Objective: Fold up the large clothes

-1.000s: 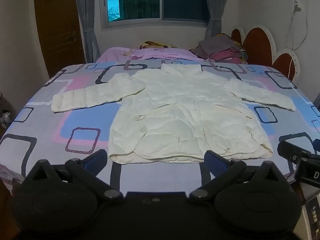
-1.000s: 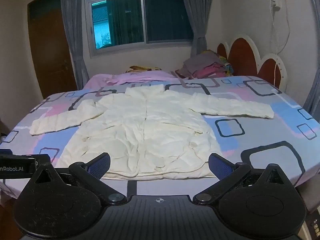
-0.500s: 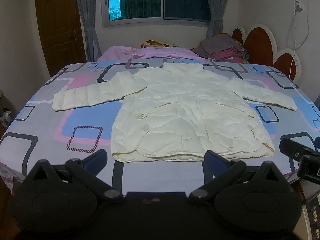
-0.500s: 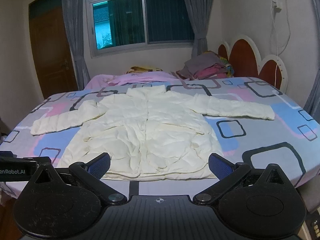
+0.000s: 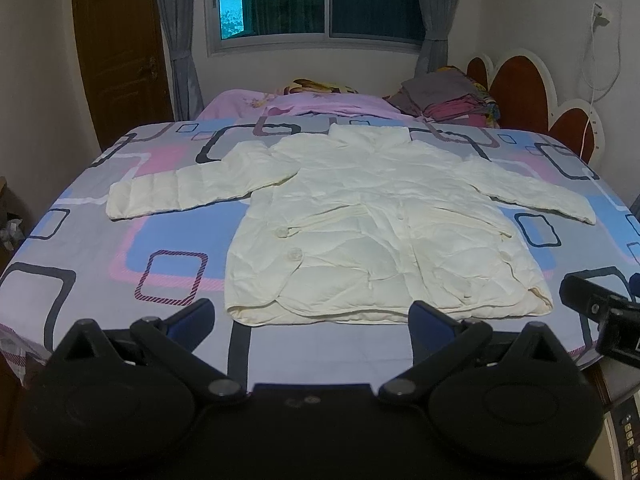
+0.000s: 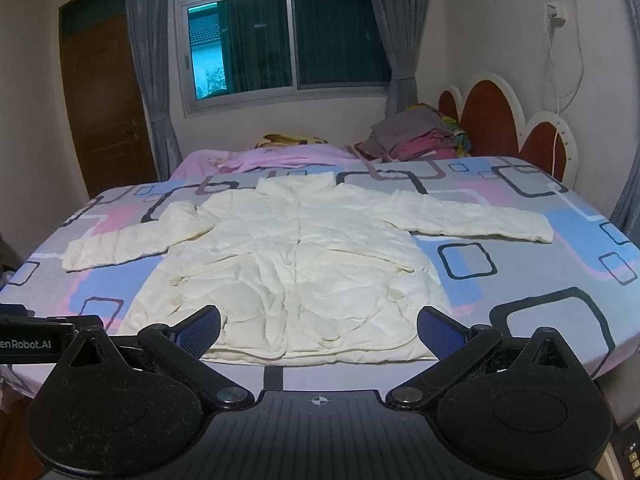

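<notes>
A bedroom with a curtained window (image 6: 280, 40) at 12 o'clock and a wooden door (image 6: 104, 100) at 10 o'clock holds a bed (image 5: 80, 256) under a geometric-print cover. At its centre a cream padded jacket (image 5: 372, 236) lies face up, sleeves spread toward 9 and 3 o'clock, evidently laid flat so folding can begin. A clothes pile (image 5: 452, 96) sits at 1 o'clock. At 6 o'clock, short of the hem, the left tongs (image 5: 312, 320) and right tongs (image 6: 320, 326) hover spread wide, holding nothing.
</notes>
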Tool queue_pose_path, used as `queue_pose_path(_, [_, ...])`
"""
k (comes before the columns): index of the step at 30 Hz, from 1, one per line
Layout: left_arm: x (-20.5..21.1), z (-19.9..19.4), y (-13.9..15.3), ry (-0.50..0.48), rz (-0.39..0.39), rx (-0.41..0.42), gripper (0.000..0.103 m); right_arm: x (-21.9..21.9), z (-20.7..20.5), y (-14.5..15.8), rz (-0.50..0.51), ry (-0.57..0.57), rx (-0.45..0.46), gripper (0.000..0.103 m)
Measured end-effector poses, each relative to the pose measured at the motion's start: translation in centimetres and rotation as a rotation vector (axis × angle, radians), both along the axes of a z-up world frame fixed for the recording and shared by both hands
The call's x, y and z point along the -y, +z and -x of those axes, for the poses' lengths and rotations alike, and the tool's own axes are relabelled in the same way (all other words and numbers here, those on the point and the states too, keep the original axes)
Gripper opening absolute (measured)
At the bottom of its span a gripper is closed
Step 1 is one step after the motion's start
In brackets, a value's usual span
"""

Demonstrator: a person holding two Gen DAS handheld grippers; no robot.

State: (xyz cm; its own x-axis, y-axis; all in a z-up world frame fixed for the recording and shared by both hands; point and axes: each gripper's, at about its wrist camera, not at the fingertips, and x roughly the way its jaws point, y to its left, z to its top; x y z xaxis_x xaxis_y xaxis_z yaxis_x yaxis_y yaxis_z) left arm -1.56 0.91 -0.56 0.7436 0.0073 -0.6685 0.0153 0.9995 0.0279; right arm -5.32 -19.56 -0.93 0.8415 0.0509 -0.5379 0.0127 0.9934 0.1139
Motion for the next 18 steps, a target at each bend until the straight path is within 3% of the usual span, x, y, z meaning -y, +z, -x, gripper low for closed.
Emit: queue_pose_path(18, [-0.43, -0.61, -0.06, -0.001, 0.006, -0.016, 0.103, -0.15, -0.50, -0.30, 0.010, -0.017, -0.005, 0.103])
